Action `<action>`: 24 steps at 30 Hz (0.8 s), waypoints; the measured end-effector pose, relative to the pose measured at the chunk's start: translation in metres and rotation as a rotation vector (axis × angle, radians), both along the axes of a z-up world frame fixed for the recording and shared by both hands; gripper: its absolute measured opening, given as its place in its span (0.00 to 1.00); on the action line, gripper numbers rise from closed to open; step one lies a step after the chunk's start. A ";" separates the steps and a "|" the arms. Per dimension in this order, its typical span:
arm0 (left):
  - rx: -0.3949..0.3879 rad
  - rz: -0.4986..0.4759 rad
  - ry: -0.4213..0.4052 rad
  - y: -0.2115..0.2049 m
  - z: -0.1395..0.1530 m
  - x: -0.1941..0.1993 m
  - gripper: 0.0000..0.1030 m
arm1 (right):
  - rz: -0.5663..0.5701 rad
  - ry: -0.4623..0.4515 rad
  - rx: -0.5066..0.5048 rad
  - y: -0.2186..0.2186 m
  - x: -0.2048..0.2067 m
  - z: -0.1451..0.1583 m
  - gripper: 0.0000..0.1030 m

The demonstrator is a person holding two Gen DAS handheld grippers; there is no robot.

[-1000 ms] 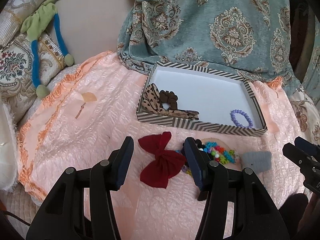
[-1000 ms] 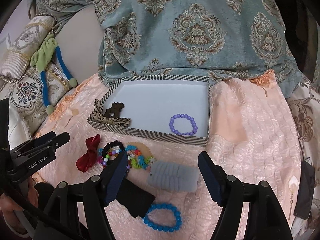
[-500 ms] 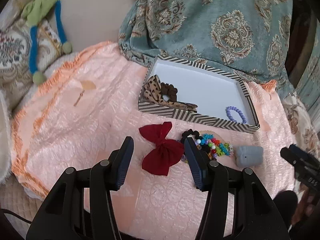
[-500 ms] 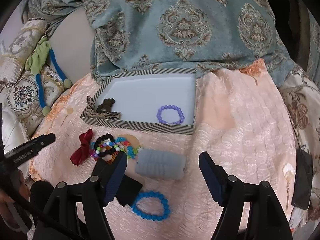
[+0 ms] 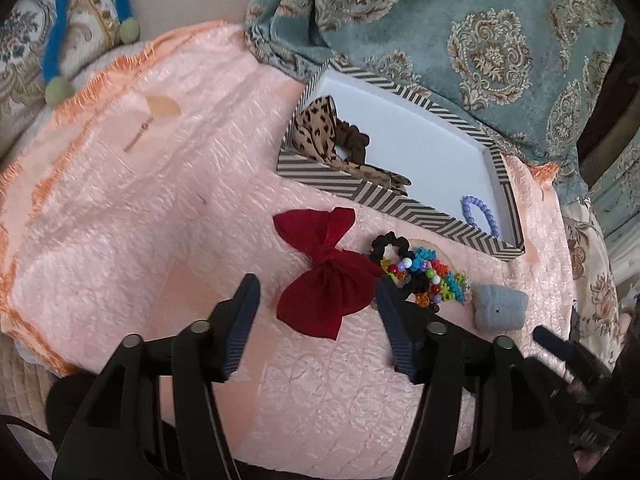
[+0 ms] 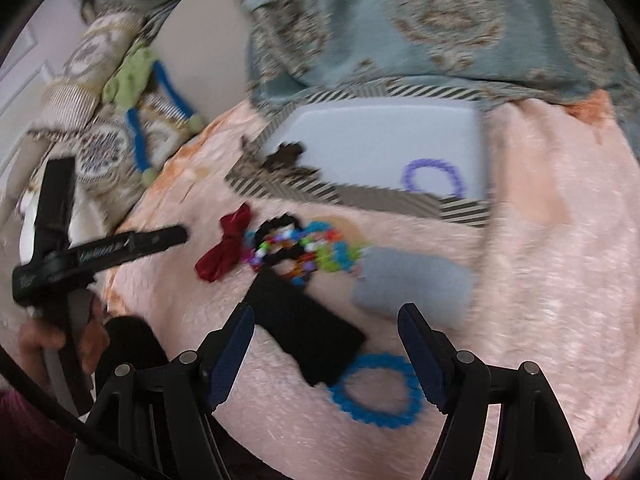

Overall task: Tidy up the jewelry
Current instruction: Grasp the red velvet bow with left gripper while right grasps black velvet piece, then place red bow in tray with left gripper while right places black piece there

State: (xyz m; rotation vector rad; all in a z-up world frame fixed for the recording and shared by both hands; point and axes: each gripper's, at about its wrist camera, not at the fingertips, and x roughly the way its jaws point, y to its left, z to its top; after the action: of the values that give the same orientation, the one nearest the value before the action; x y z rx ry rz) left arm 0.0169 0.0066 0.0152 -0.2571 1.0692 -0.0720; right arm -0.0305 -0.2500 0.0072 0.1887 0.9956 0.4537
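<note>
My left gripper (image 5: 315,286) hangs over the peach quilt, its jaws opening. A red bow (image 5: 324,264) lies on the cloth just beyond and between the fingertips, untouched. Right of the bow is a pile of colourful bead bands (image 5: 432,276) and a grey fuzzy band (image 5: 500,306). The striped box (image 5: 360,188) holds a leopard-print bow (image 5: 316,132), a brown scrunchie (image 5: 352,142) and a purple bracelet (image 5: 478,214). My right gripper (image 6: 326,314) is open above a black piece (image 6: 308,328) and a blue bead bracelet (image 6: 376,392), gripping neither.
A teal patterned blanket (image 5: 480,40) rises behind the box. Cushions and a green-and-blue toy (image 6: 136,88) lie at the far left. The peach quilt (image 5: 140,220) ends in an orange fringe on the left. A hand (image 6: 48,340) holds the left gripper's handle.
Both grippers have dropped closer to the quilt and tilted further down. The left jaws stand a little wider around the red bow. The right view is now blurred by motion.
</note>
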 end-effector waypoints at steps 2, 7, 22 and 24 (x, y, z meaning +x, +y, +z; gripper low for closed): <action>-0.009 0.012 0.009 -0.001 -0.005 0.005 0.63 | 0.049 -0.009 -0.022 0.014 0.001 -0.005 0.70; -0.023 0.032 0.047 -0.006 -0.019 0.024 0.63 | 0.162 -0.040 -0.103 0.045 0.007 -0.019 0.70; 0.035 -0.016 0.082 -0.015 -0.046 0.044 0.17 | 0.227 -0.056 -0.143 0.050 0.011 -0.041 0.13; 0.037 -0.020 0.059 -0.014 -0.037 0.041 0.15 | 0.220 -0.070 -0.114 0.046 0.009 -0.031 0.12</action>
State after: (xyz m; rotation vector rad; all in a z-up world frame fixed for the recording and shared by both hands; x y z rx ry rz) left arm 0.0582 -0.0078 -0.0221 -0.2159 1.1311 -0.0625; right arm -0.0212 -0.2043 -0.0239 -0.0399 0.9743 0.5980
